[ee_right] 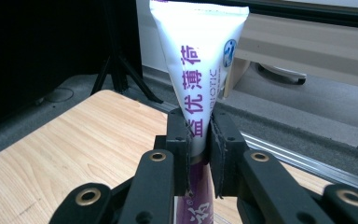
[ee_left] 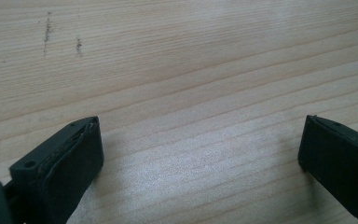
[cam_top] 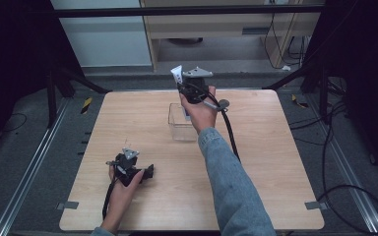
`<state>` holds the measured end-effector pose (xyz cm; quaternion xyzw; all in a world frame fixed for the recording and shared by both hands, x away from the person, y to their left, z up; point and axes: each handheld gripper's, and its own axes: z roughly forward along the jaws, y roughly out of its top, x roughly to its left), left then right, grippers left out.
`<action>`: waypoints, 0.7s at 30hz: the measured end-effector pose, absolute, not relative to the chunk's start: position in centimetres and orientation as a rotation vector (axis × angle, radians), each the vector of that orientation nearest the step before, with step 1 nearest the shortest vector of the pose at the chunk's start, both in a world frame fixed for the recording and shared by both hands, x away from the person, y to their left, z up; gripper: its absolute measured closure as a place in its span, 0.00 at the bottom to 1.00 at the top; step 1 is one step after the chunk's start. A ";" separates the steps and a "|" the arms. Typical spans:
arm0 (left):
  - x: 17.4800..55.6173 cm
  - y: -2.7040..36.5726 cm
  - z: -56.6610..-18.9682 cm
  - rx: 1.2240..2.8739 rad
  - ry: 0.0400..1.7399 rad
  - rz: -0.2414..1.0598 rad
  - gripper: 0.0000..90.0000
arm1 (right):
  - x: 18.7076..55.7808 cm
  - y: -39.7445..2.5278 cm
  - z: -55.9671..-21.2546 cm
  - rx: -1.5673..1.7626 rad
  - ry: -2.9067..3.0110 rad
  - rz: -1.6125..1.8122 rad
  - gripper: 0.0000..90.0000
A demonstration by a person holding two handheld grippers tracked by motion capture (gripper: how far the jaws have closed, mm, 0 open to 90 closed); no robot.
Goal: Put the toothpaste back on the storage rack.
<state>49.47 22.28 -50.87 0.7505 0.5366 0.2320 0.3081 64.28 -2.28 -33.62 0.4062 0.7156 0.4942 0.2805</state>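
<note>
The right gripper view brings out what the high view leaves tiny: the right claw pinches a white toothpaste tube across its middle, the purple print readable, the flat crimped end pointing up and away and the lower purple part running down between the jaws. In the high view that tube is a small white tip sticking up above the right claw, which the right hand holds raised over the far middle of the desk, above a clear plastic box standing there. The left gripper view looks at bare wood grain between the jaws of the left claw, spread wide with nothing between them. From above, the left hand rests that left claw low near the desk's near left corner, forearm coming in from the near edge. One tube, one box, two claws
</note>
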 end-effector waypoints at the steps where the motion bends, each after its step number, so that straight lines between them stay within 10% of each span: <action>1: 49.5 22.3 -50.9 1.985 1.418 0.613 0.00 | 64.3 -2.3 -33.7 1.089 1.921 1.321 0.88; 21: 49.5 22.3 -50.9 1.984 1.418 0.614 0.00 | 64.2 -2.3 -35.7 1.112 1.964 1.279 0.88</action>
